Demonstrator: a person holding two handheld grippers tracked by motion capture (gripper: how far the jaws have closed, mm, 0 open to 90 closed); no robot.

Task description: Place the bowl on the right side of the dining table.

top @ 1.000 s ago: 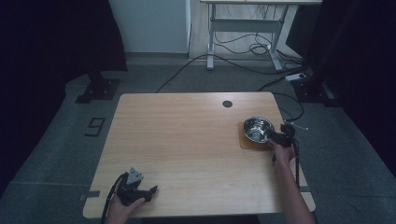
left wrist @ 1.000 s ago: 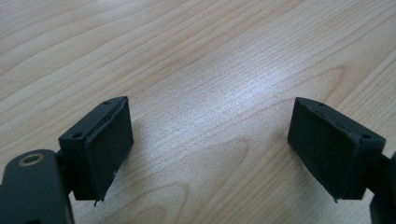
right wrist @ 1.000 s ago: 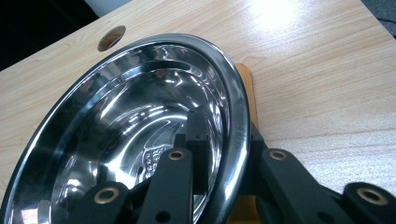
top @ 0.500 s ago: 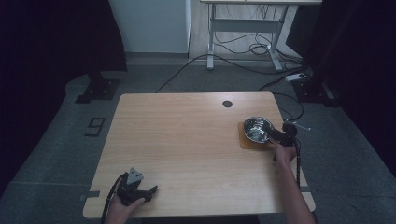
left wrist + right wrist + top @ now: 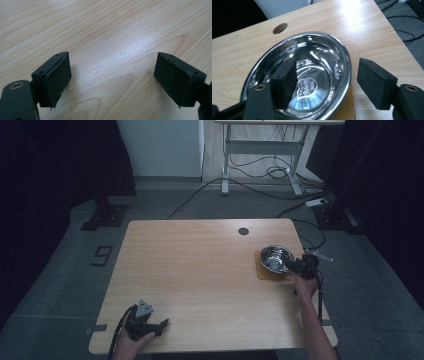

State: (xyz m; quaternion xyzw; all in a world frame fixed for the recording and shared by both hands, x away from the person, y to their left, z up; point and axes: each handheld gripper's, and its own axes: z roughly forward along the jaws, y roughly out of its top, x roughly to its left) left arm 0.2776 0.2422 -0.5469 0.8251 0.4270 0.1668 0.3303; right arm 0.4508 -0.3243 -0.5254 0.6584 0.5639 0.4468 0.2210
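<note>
A shiny steel bowl (image 5: 276, 258) sits on a brown square mat (image 5: 262, 273) near the table's right edge. In the right gripper view the bowl (image 5: 317, 62) is empty. My right gripper (image 5: 294, 265) is open and straddles the bowl's near rim. Its (image 5: 328, 68) left jaw is inside the bowl and its right jaw is outside, over the mat (image 5: 348, 108). At the front left corner my left gripper (image 5: 159, 325) rests on the wood in a hand. It (image 5: 112, 63) is open, with bare tabletop between its jaws.
The wooden table (image 5: 200, 265) has a round cable hole (image 5: 243, 231) at its far edge, also seen behind the bowl as a cable hole (image 5: 280, 28). The right table edge lies close beside the bowl. Cables and a desk frame (image 5: 260, 150) stand on the floor beyond.
The right gripper has shifted only slightly at the bowl's rim. The bowl and the left gripper have stayed where they were.
</note>
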